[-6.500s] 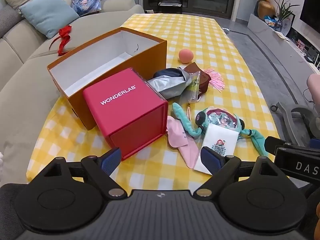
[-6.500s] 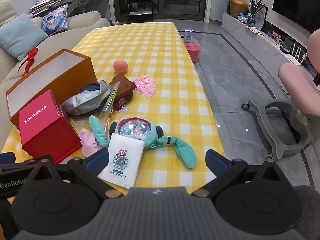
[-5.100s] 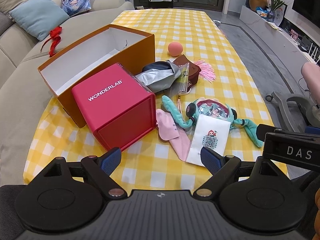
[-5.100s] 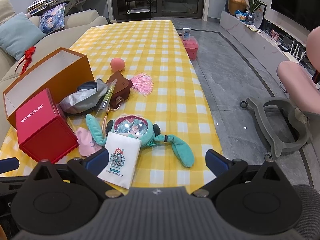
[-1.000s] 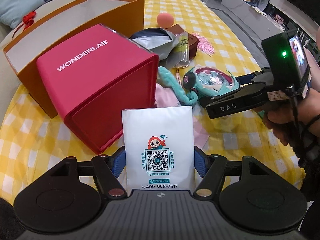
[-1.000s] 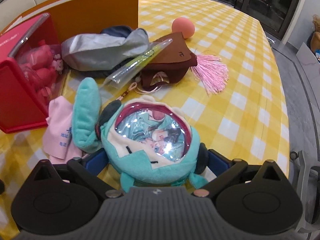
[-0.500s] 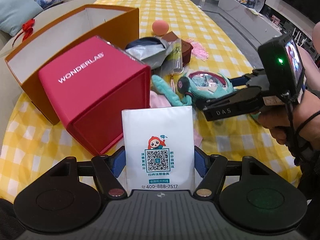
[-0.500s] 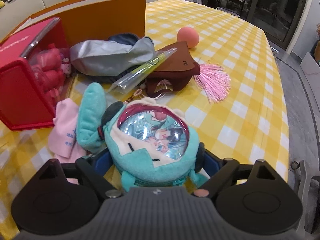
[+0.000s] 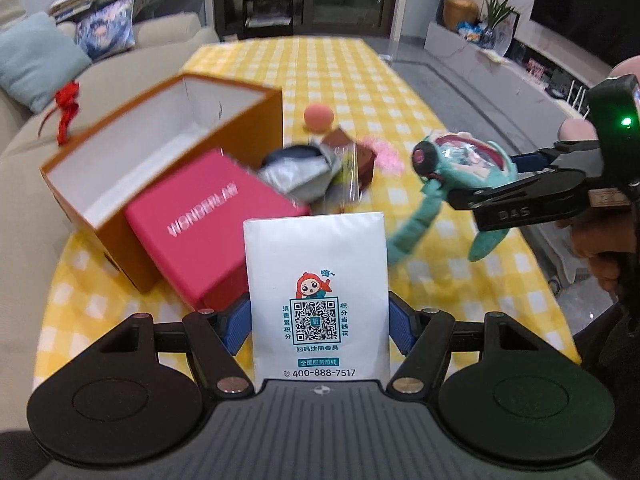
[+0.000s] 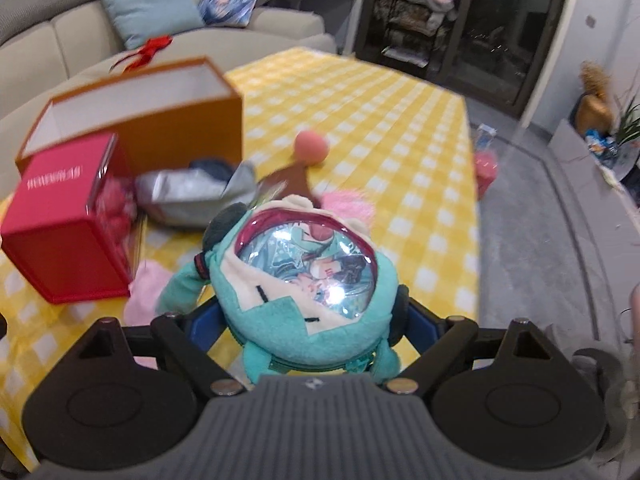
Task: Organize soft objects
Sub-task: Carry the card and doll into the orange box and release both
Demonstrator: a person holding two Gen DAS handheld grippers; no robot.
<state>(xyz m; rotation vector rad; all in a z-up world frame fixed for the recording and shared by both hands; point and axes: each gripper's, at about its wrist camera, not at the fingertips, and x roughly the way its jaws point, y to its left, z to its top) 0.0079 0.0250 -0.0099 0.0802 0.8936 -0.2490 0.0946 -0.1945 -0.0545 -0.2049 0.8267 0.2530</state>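
above the yellow-checked bench (image 9: 360, 80), the left tool (image 9: 318, 326) is clamped on a white tissue packet (image 9: 316, 280), its blue pads pressing the packet's two side edges; the packet stands upright with its printed code facing the camera and is clear of the cloth. to the right in the left wrist view, the right tool (image 10: 308, 320) is clamped on a teal plush pouch (image 10: 304, 280) with a clear round window, gripped at its sides and held off the bench, one long teal ear (image 9: 412, 224) dangling below it. a person's hand (image 9: 608, 256) grips the right tool's handle. on the bench, an open orange box (image 9: 160, 152) with a white inside sits at the left, and a red box (image 9: 212, 232) printed with white letters lies against its front. just beyond the red box is a heap: a grey and dark cloth bundle (image 10: 192, 192), a brown pouch (image 9: 360, 156) and a pink tassel (image 10: 348, 204), all blurred. a peach ball (image 9: 318, 118) rests alone farther back, and a pink cloth (image 10: 144, 292) lies flat beside the red box. a beige sofa (image 10: 60, 40) with a pale blue cushion (image 10: 148, 4) runs along the bench's far left side.
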